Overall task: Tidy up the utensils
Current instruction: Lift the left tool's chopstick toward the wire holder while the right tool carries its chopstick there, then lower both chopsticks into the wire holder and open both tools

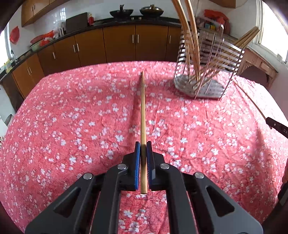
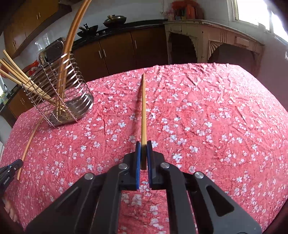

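Note:
My left gripper is shut on a wooden chopstick that points forward over the pink floral tablecloth. My right gripper is shut on another wooden chopstick, also pointing forward. A metal wire utensil holder with several chopsticks in it stands to the right in the left wrist view and to the left in the right wrist view. The tip of the left gripper shows at the left edge of the right wrist view with its chopstick. The right gripper's tip shows at the right edge of the left wrist view.
The table with the pink floral cloth fills both views. Brown kitchen cabinets and a dark counter with woks lie behind it. A pale carved sideboard stands at the far right.

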`<move>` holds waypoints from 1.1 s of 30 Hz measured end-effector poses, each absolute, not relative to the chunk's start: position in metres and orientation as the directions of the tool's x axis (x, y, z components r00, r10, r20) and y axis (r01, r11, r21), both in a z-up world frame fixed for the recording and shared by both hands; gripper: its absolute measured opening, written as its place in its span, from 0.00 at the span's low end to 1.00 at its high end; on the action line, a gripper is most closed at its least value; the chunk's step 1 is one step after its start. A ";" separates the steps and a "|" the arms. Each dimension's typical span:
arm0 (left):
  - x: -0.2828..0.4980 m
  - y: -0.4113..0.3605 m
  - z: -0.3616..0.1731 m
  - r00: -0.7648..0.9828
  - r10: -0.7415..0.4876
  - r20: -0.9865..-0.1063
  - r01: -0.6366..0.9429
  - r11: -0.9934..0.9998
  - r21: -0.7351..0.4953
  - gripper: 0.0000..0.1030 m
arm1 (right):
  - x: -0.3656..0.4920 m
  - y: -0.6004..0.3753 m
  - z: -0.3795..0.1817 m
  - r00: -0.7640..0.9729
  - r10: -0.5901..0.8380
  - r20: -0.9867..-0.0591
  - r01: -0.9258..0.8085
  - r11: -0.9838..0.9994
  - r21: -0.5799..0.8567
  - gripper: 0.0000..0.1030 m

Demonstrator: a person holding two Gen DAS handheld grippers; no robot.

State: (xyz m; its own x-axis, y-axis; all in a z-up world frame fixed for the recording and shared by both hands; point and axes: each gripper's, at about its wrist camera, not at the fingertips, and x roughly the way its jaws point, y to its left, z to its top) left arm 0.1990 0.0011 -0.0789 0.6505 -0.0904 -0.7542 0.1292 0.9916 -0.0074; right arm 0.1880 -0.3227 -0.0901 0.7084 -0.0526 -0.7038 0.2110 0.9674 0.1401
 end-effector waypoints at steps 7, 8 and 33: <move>0.181 0.011 -0.022 0.762 -0.140 -0.633 0.126 0.990 -0.067 0.07 | 0.163 -0.328 -0.033 0.840 -0.057 -0.540 0.177 0.969 0.172 0.07; 0.182 0.011 -0.015 0.773 -0.142 -0.619 0.125 0.990 -0.072 0.07 | 0.161 -0.329 -0.025 0.856 -0.055 -0.514 0.172 0.968 0.182 0.07; 0.176 0.010 0.071 0.890 -0.199 -0.411 0.154 0.978 -0.141 0.07 | 0.141 -0.314 0.089 0.976 0.018 -0.215 0.036 0.969 0.243 0.07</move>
State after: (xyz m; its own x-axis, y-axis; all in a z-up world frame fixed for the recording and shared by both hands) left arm 0.1764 0.0095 0.0715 0.8898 -0.1993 -0.4106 0.1538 0.9779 -0.1415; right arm 0.1412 -0.3135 0.0889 0.9765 0.0176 -0.2149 0.0361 0.9693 0.2432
